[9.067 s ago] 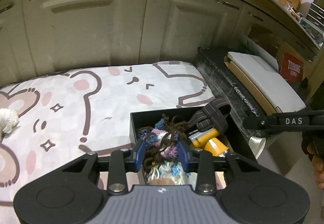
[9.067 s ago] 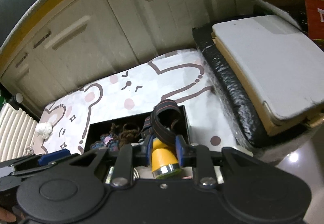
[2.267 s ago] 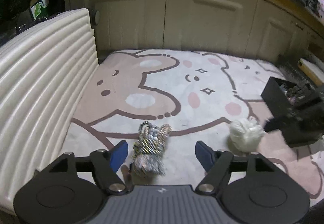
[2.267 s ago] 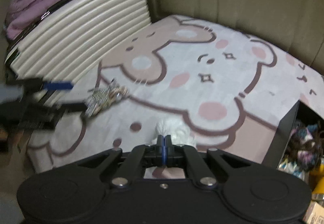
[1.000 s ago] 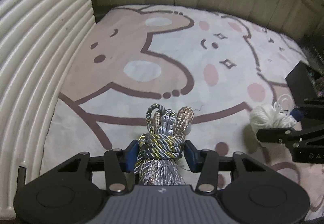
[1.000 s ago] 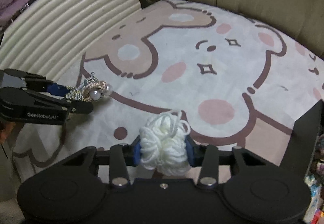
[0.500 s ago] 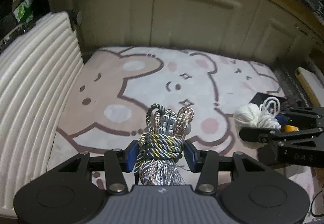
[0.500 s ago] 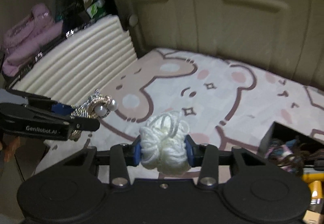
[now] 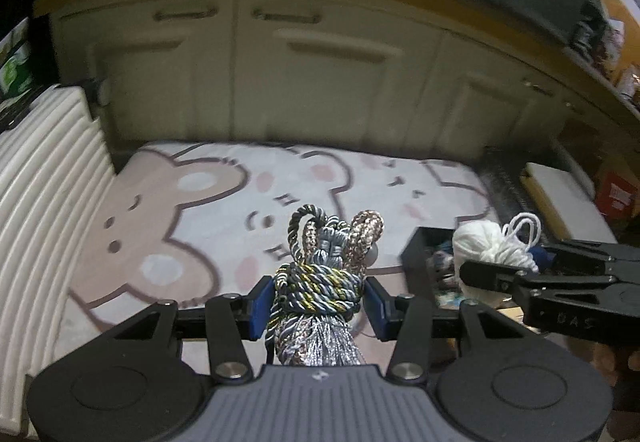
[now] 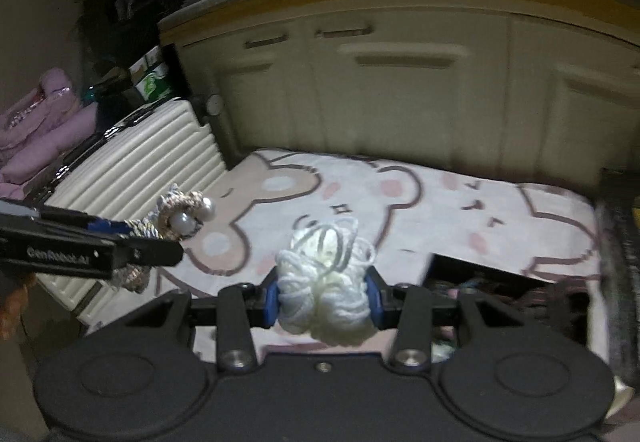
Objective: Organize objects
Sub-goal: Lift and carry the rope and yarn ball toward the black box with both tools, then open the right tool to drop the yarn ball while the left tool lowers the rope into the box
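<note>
We have both loads in the air. Our left gripper (image 9: 320, 300) is clamped partway closed on the cord bundle (image 9: 320, 274), its loops standing up ahead of the pads and its tassel trailing back toward the camera. Our right gripper (image 10: 322, 302) is pinched at a similar width on the yarn ball (image 10: 326, 282), with loose loops sticking out above the pads.

The black box (image 9: 424, 254) sits ahead and to the right of the left gripper, just beyond the right one.

We judge the risks to be:
- a loose yarn loop catching on the box rim;
- the soft ball squeezing out of the pads;
- the two grippers colliding over the box, since they hang close together.
</note>
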### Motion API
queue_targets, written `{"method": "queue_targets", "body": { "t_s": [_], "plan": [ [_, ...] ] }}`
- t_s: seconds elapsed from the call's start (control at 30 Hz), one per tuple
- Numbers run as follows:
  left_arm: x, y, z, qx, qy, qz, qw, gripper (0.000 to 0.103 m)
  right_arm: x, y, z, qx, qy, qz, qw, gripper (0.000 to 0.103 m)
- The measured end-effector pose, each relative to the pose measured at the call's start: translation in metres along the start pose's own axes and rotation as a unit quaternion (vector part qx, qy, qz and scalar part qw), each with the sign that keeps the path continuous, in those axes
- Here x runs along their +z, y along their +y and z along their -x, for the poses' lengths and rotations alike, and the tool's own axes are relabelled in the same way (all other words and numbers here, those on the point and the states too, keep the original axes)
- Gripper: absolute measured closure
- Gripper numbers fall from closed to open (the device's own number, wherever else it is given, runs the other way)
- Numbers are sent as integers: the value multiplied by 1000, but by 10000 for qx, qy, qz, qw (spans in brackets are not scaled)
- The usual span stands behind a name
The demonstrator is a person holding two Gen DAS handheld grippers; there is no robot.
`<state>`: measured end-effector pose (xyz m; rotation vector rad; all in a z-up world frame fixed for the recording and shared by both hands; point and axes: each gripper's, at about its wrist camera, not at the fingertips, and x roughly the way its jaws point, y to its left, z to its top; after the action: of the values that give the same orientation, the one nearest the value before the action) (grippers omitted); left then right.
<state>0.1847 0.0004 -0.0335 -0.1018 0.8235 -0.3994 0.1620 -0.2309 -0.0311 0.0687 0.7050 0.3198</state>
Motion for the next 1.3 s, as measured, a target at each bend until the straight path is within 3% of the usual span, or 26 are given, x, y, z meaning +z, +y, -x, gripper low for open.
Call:
{"method": "queue_targets", "body": {
  "t_s": [0.4, 0.73, 0.97, 1.17, 1.23, 1.3],
  "plan": [
    [7, -71, -20, -465, -26, 22, 9989, 54, -28, -87, 28, -583, -37, -677, 9960, 60],
    [26, -113, -49, -807, -42, 166, 9966, 54, -45, -106, -20, -686, 473, -555, 9950, 60],
    [29, -115, -73, -1033, -46, 228, 9944, 54, -55, -106, -75, -459, 1104, -200, 9926, 60],
    [24, -96, -99, -1036, 179, 433, 9935, 54, -65, -120, -99, -621, 1427, -226, 9876, 59],
    [24, -94, -105, -1058, 210, 449, 9931, 54, -66, -122, -97, -668, 1407, -266, 9874, 55],
    [24, -96, -109, -1105, 252, 443, 9926, 54, -65, -122, -93, -687, 1383, -276, 9876, 43]
  ]
}}
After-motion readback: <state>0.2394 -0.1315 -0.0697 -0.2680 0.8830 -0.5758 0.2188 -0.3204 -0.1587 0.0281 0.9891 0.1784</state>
